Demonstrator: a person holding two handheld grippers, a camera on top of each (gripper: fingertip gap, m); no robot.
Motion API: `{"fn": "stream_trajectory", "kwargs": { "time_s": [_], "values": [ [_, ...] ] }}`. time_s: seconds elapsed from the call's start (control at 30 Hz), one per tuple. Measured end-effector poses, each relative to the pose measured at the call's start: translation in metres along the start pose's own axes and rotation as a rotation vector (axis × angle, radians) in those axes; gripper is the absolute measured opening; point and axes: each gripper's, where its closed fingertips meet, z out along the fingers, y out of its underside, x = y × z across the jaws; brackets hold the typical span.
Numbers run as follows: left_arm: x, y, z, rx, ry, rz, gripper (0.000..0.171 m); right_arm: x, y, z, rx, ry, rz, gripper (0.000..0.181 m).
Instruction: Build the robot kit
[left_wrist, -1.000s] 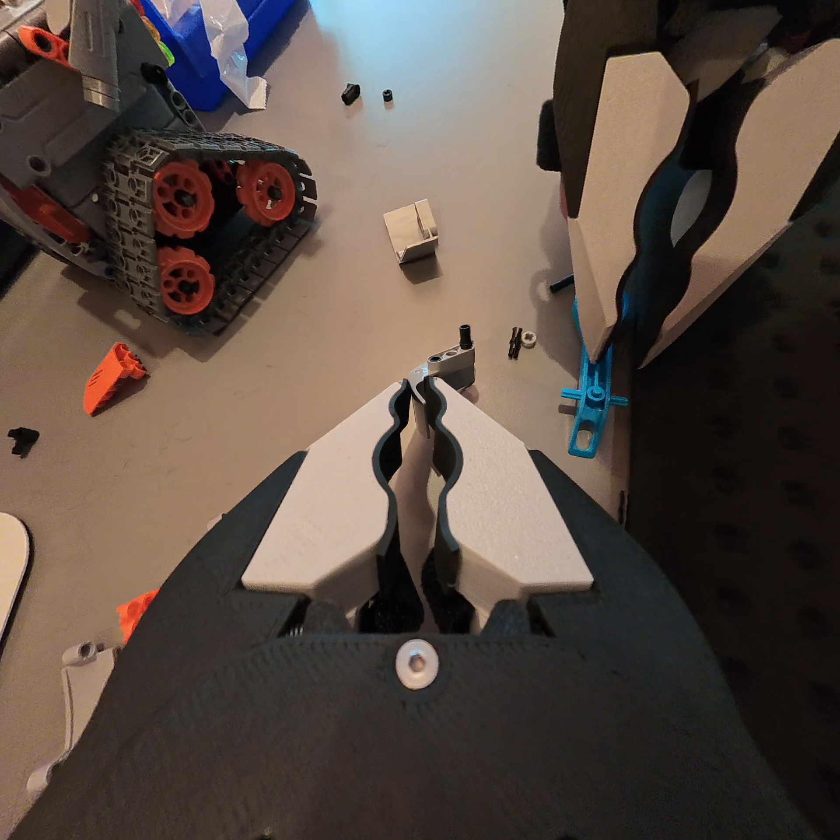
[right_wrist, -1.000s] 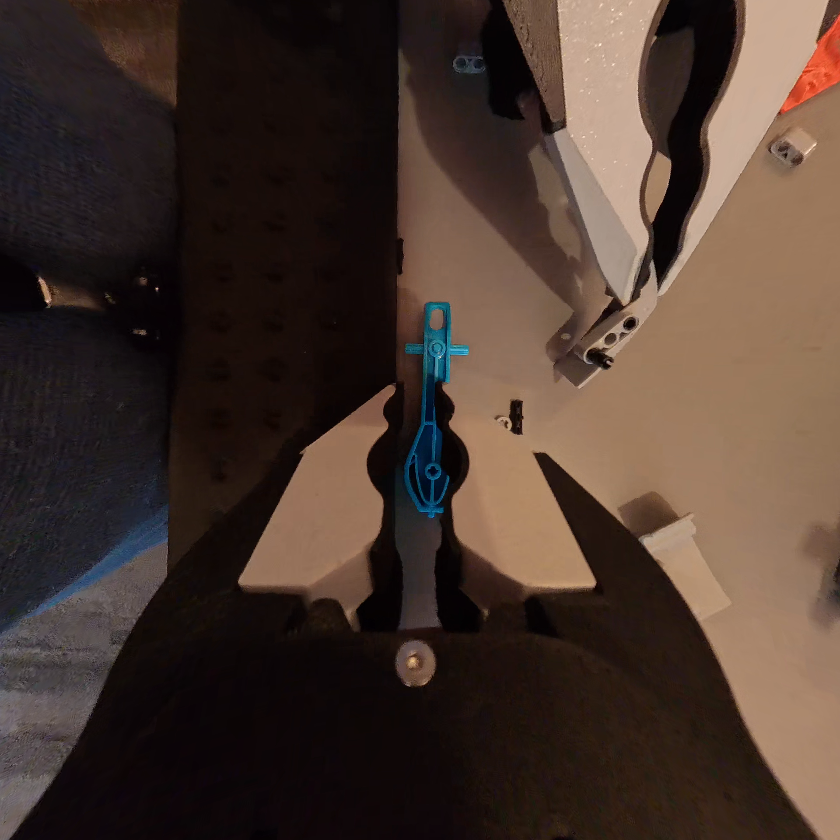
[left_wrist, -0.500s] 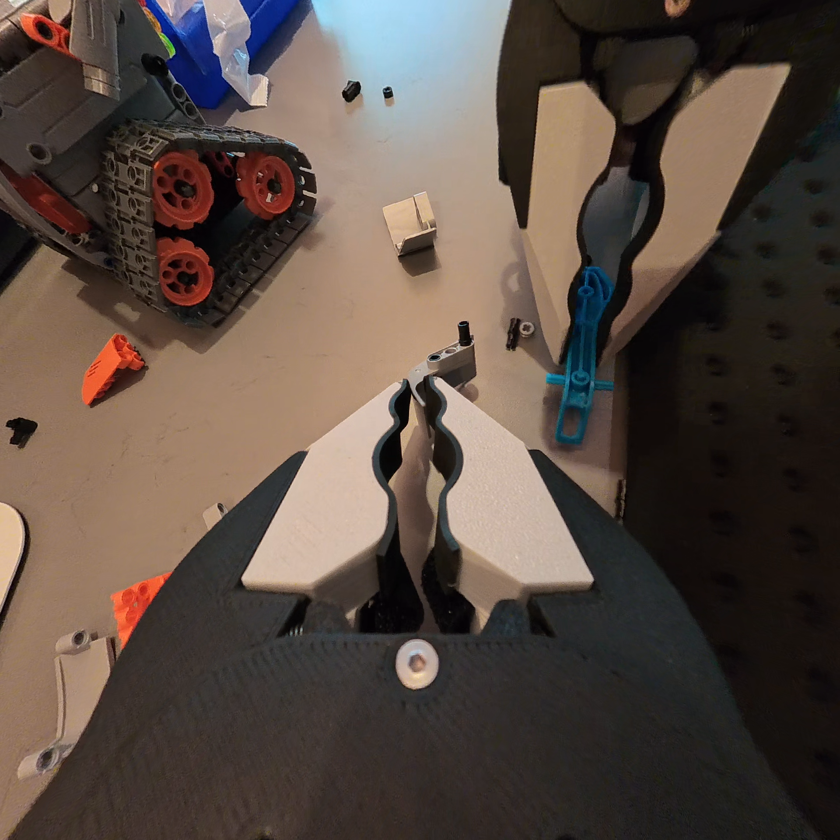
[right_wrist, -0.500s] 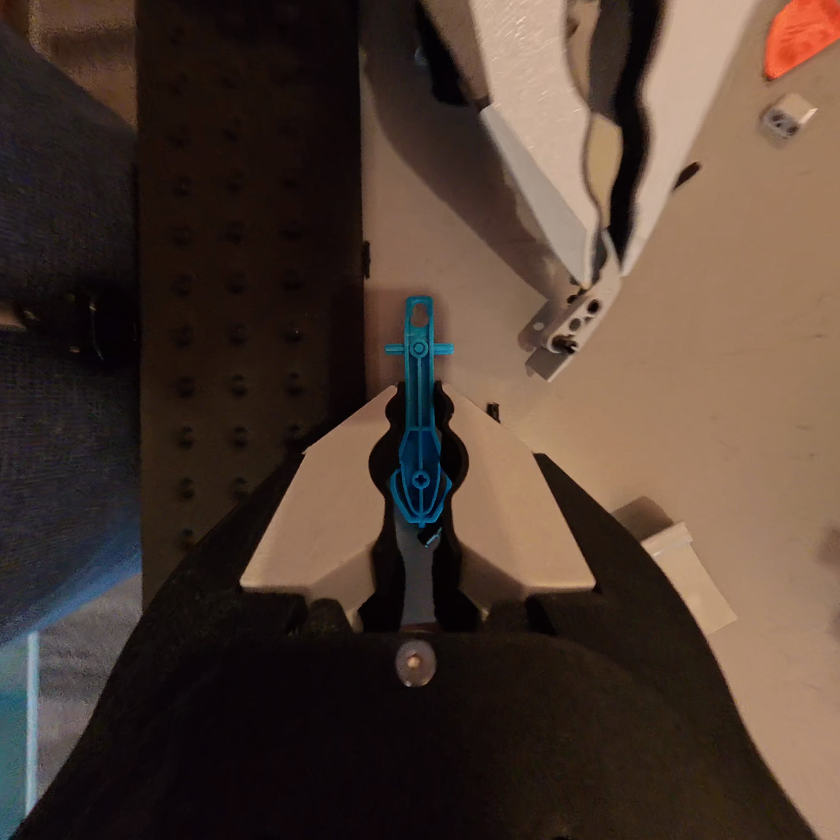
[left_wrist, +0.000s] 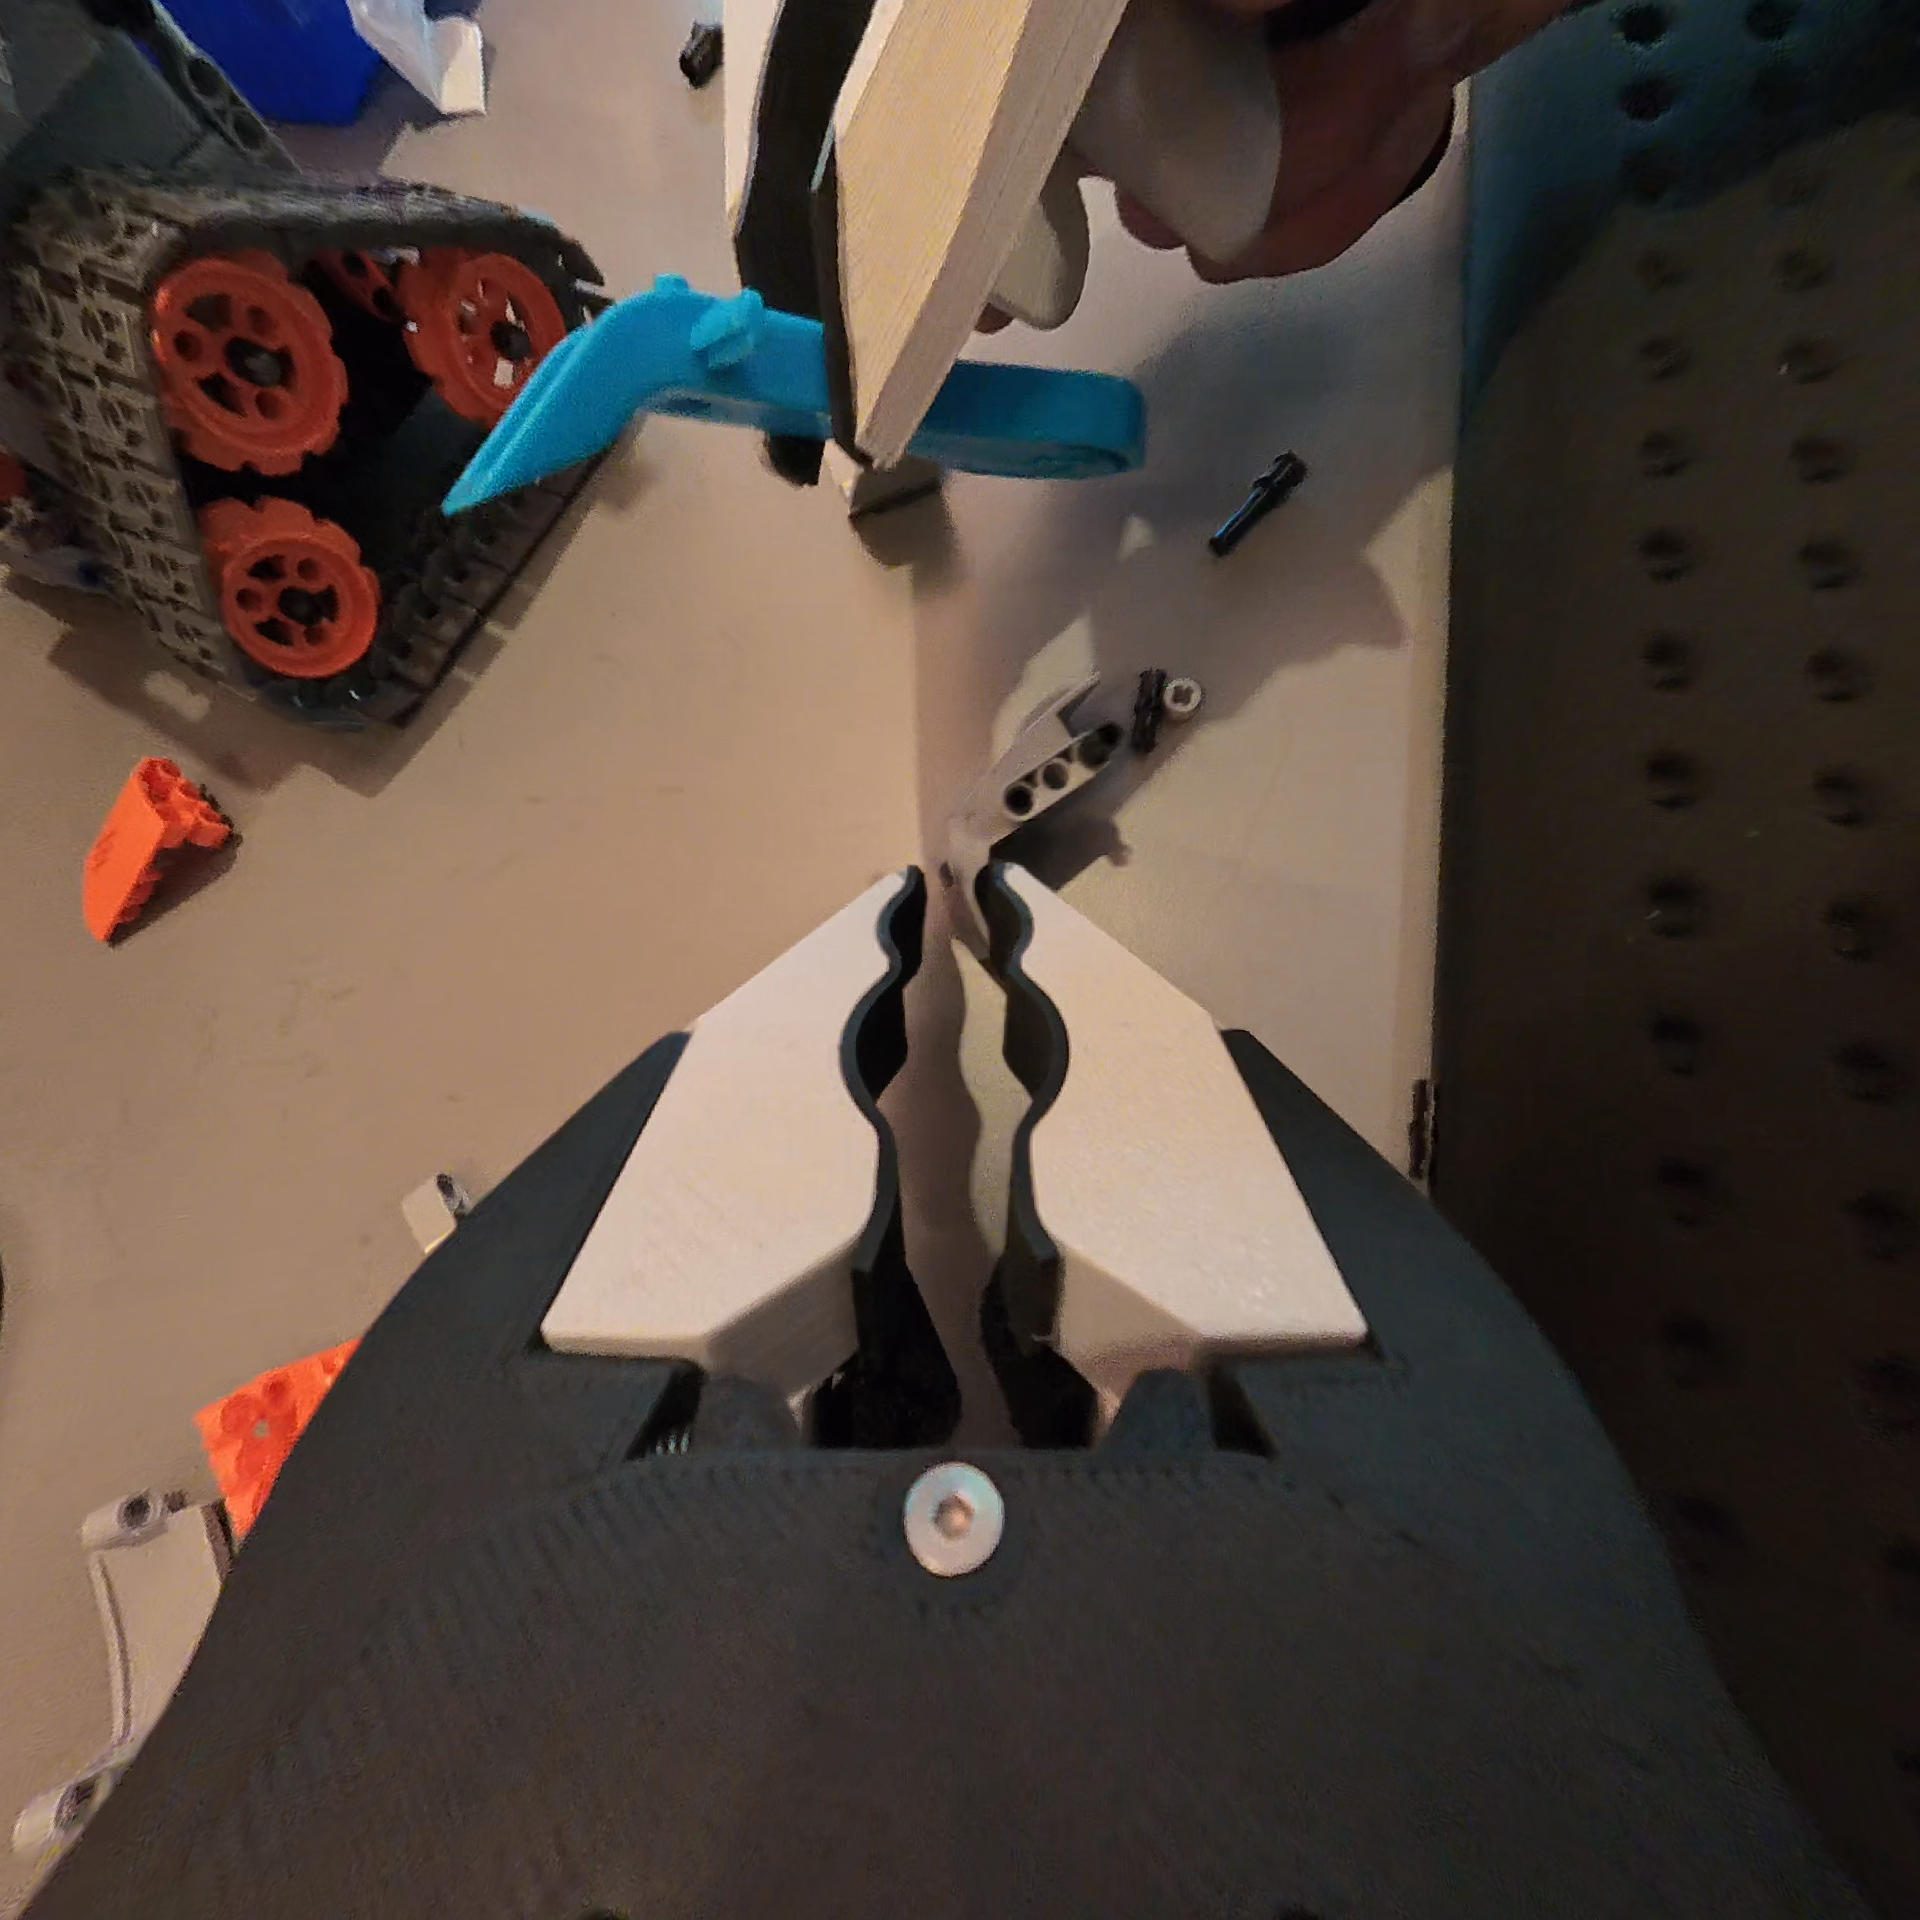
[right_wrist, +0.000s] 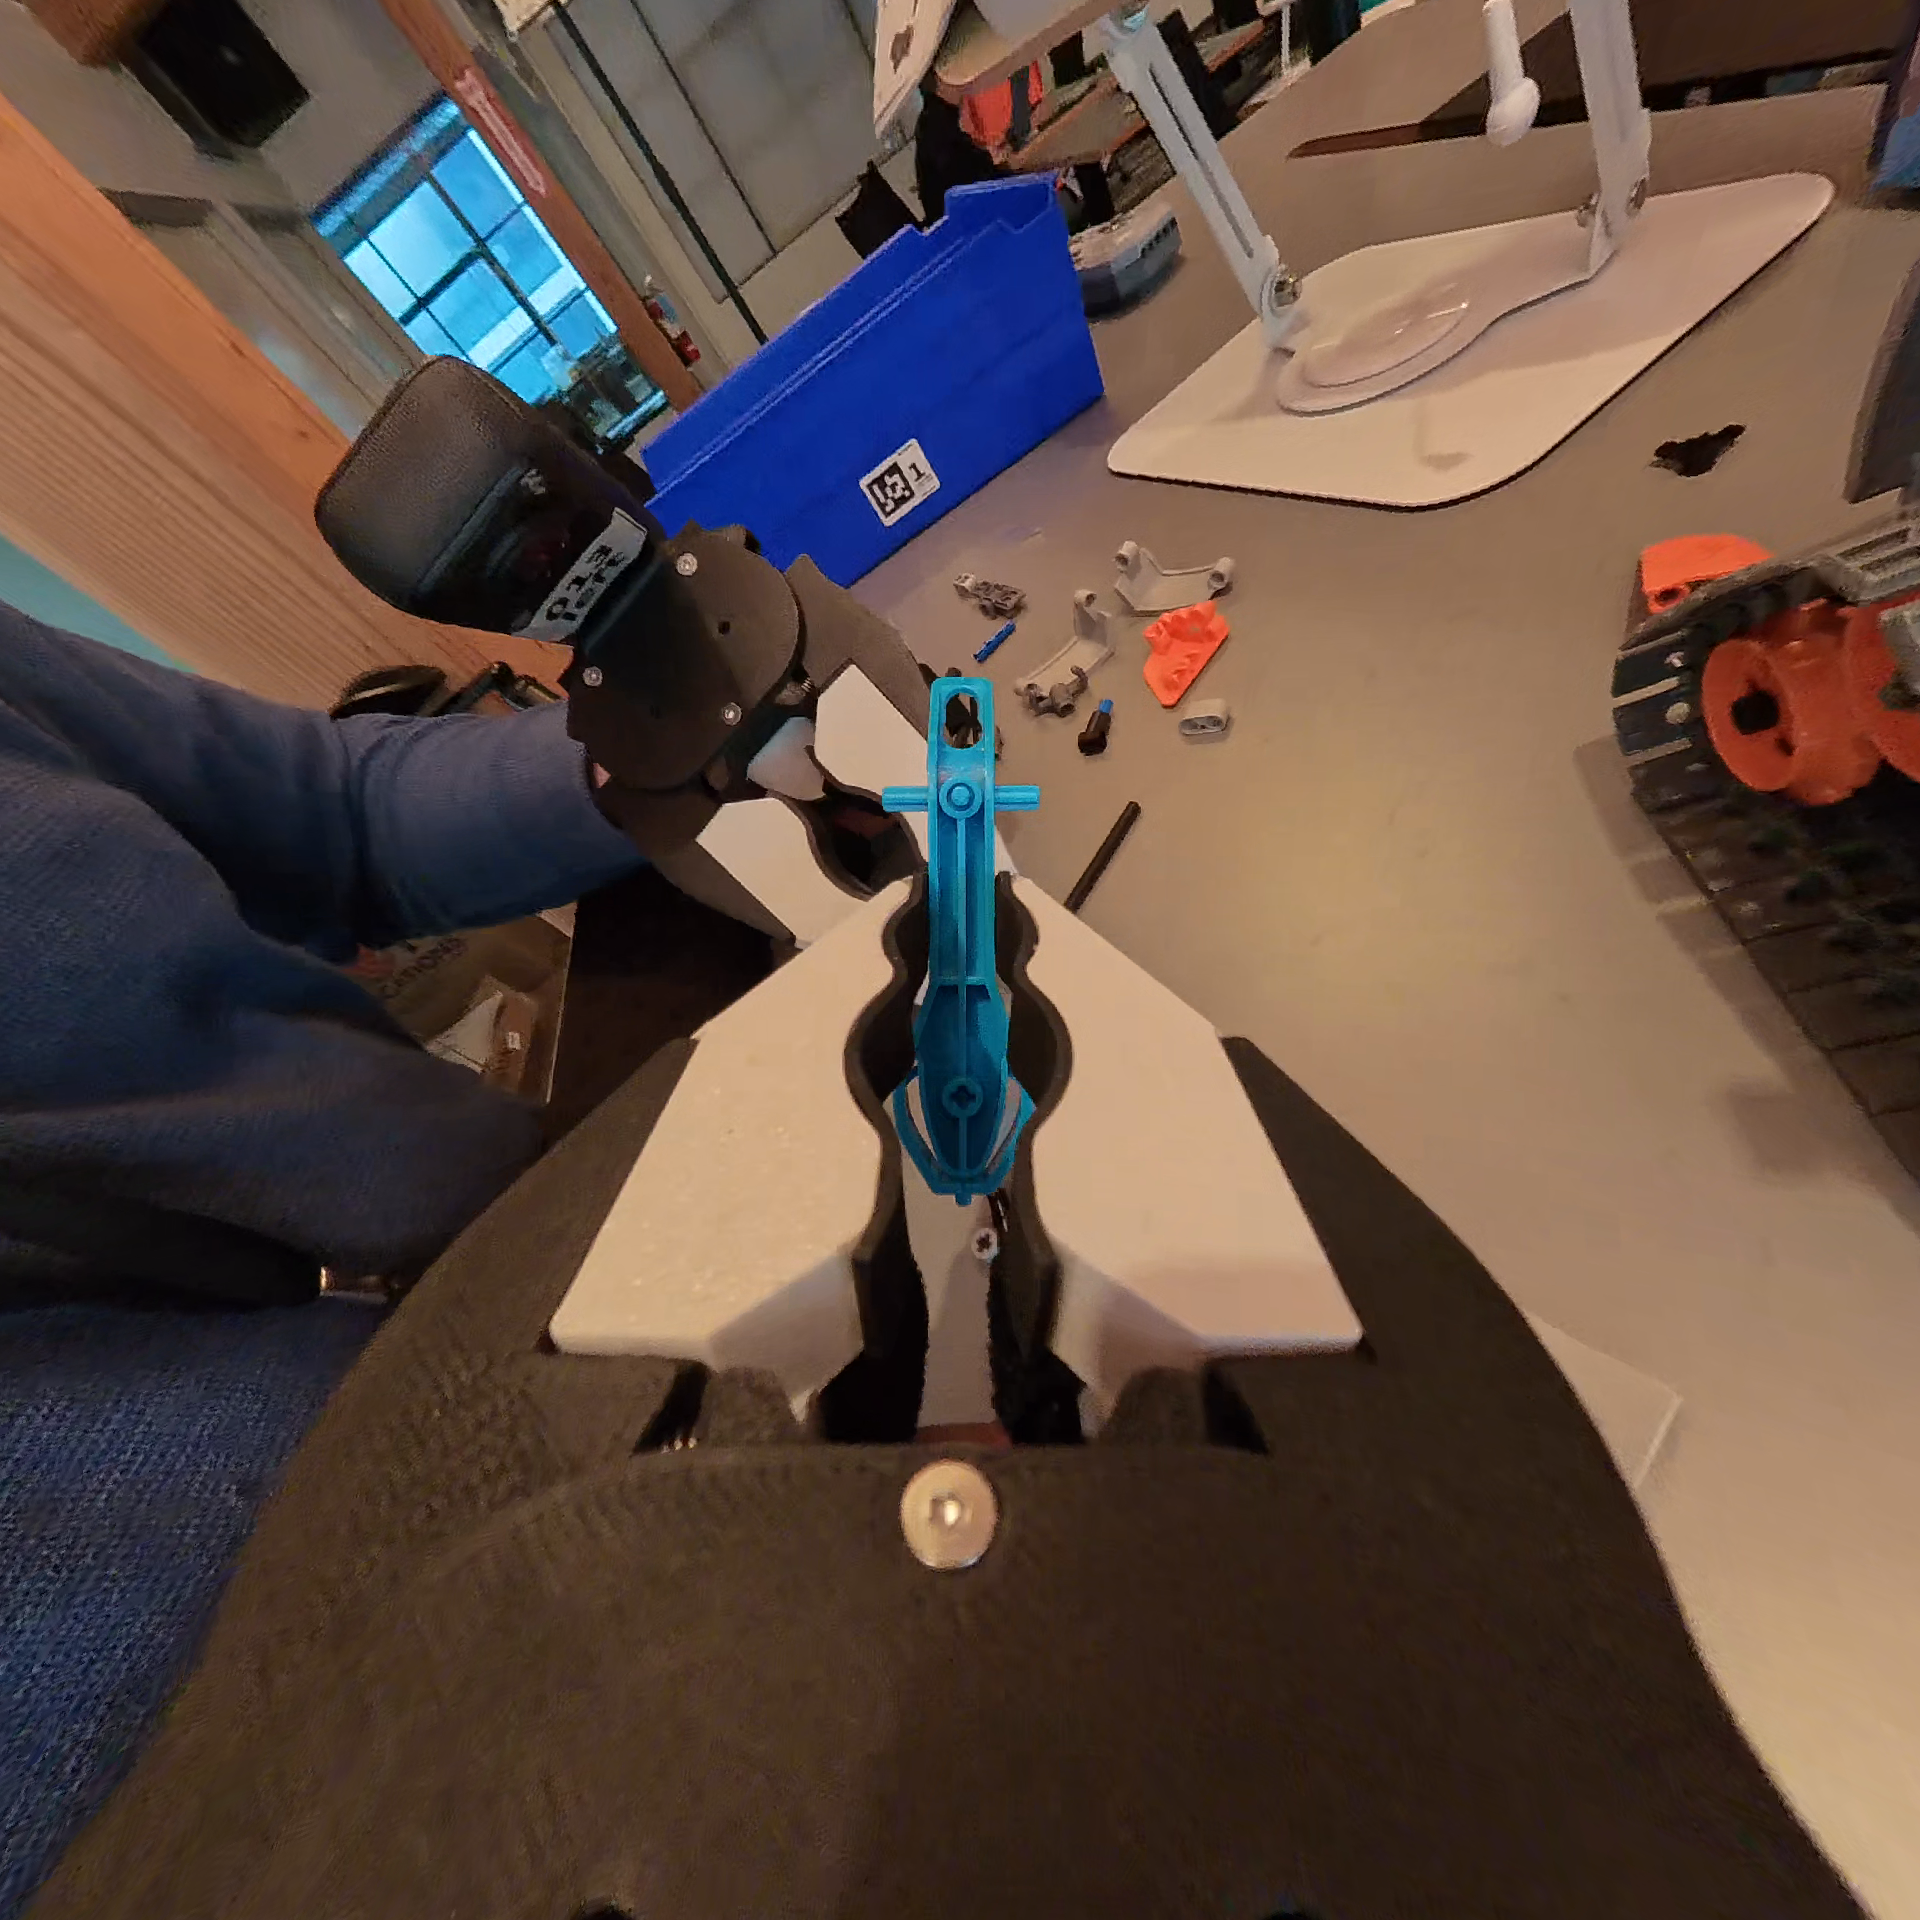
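The right gripper pinches a blue lever tool, lifted off the table, while the left gripper pinches a grey angled beam at one o'clock.

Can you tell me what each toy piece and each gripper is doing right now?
left gripper: shut on grey beam.
grey beam: pinched at one end.
right gripper: shut on blue tool.
blue tool: gripped, lifted off the table.
tracked model: resting on table.
blue bin: standing upright on table.
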Motion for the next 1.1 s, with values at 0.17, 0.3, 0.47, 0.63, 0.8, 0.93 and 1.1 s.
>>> {"fn": "stream_trajectory", "kwargs": {
  "time_s": [0.17, 0.3, 0.47, 0.63, 0.8, 0.93, 1.1],
  "values": [
    [-0.003, -0.012, -0.013, 0.079, 0.001, -0.04, 0.038, -0.002, -0.014, -0.002, 0.096, -0.029, 0.063, 0.009],
    [-0.002, -0.052, -0.024, 0.238, 0.0, -0.109, 0.051, -0.005, -0.032, -0.004, 0.228, -0.012, 0.056, 0.009],
    [-0.008, -0.085, -0.028, 0.379, -0.08, -0.186, 0.034, -0.007, -0.052, -0.003, 0.399, 0.033, 0.052, 0.009],
    [-0.015, -0.091, -0.03, 0.405, -0.161, -0.194, 0.021, -0.011, -0.06, -0.004, 0.457, 0.092, 0.0, 0.01],
    [-0.012, -0.088, -0.035, 0.35, -0.158, -0.057, 0.015, -0.02, -0.058, -0.012, 0.376, 0.061, -0.095, 0.011],
    [-0.005, -0.086, -0.038, 0.316, -0.082, 0.034, 0.008, -0.035, -0.046, -0.019, 0.205, -0.034, -0.193, 0.013],
    [0.016, -0.096, -0.048, 0.379, 0.166, 0.035, 0.007, -0.053, -0.03, -0.025, 0.058, -0.151, -0.321, 0.013]
  ]
}}
